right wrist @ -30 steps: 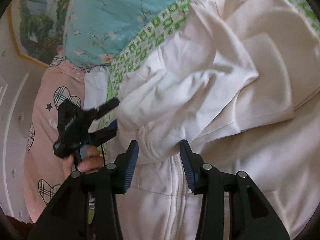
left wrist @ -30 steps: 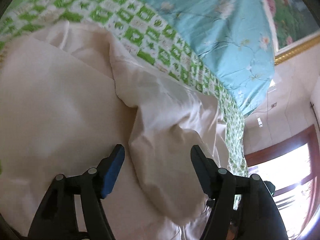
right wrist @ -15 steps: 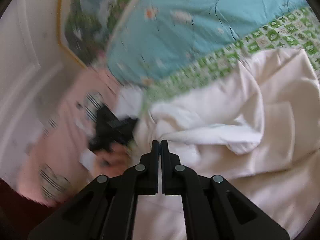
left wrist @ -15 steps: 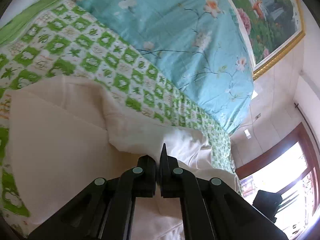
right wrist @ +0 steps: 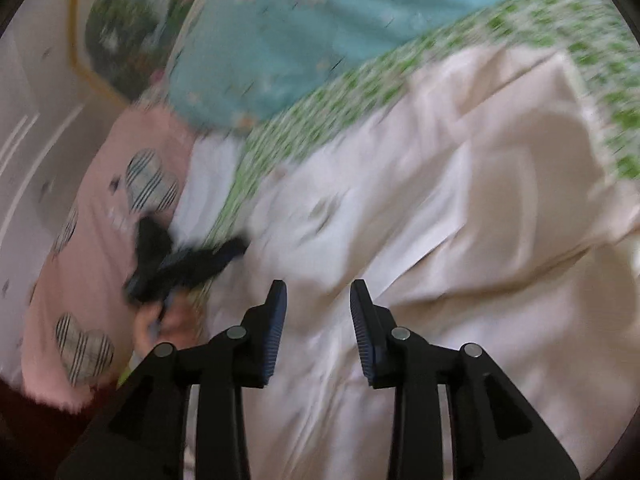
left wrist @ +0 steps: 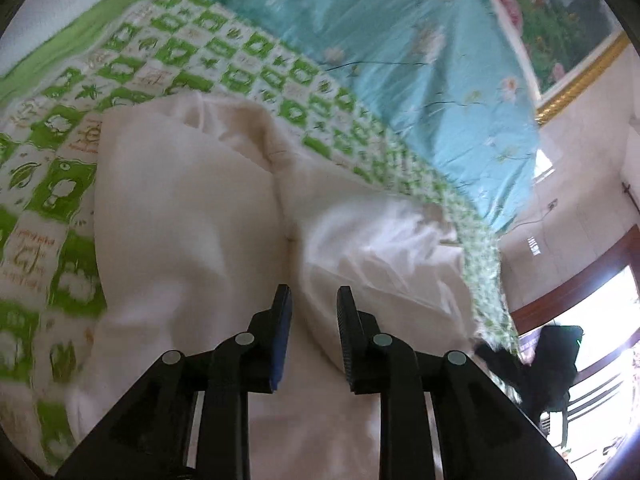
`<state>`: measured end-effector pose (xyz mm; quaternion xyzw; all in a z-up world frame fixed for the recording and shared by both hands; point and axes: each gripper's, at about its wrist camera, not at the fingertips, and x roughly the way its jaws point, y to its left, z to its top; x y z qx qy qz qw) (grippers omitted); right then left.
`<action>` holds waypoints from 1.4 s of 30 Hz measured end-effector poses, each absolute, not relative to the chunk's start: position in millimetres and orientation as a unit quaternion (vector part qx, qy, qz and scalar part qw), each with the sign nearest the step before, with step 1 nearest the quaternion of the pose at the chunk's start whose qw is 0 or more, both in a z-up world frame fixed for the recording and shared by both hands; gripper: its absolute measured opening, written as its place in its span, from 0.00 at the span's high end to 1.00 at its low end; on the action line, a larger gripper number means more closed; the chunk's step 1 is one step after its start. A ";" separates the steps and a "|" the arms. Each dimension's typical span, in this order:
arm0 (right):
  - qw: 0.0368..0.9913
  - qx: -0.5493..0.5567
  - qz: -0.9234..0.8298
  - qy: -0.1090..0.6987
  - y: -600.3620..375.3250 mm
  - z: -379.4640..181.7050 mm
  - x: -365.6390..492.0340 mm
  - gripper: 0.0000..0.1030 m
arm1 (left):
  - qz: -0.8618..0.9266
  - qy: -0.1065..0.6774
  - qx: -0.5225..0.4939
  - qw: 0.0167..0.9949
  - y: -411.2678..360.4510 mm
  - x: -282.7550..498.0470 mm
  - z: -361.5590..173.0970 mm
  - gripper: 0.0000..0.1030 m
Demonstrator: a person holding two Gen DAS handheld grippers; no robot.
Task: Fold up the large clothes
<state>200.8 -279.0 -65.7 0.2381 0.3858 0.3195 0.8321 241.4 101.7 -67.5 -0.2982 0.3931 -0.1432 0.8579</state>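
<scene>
Both grippers now stand parted over the cream hooded jacket, where half a second ago each was pinched fully shut. On the left side, the left gripper has its jaws a modest gap apart with a puffed fold of the cloth bulging up between them, though nothing appears clamped. The jacket lies rumpled across the green-checked bedsheet, its far edge near the turquoise floral quilt toward the head of the bed. Further right, the right gripper is open a little wider and carries nothing; the garment's front spreads under and beyond it. That view is smeared by motion, so finer creases cannot be read. The release suggests one fold has just been laid down and let go; the jacket looks bunched rather than flat, so more smoothing and folding likely remains.
</scene>
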 end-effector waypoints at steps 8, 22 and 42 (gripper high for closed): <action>0.831 0.266 0.227 0.433 -289.9 -89.1 257.7 0.67 | -0.170 0.383 -0.232 0.878 51.0 229.4 -46.5 0.62; 0.851 0.241 0.183 0.429 -307.0 -87.3 250.8 0.98 | -0.178 0.468 -0.178 0.847 17.0 243.1 -98.4 0.75; 0.842 0.220 0.225 0.438 -280.2 -79.7 229.4 0.83 | -0.184 0.459 -0.186 0.849 20.0 221.7 -81.6 0.73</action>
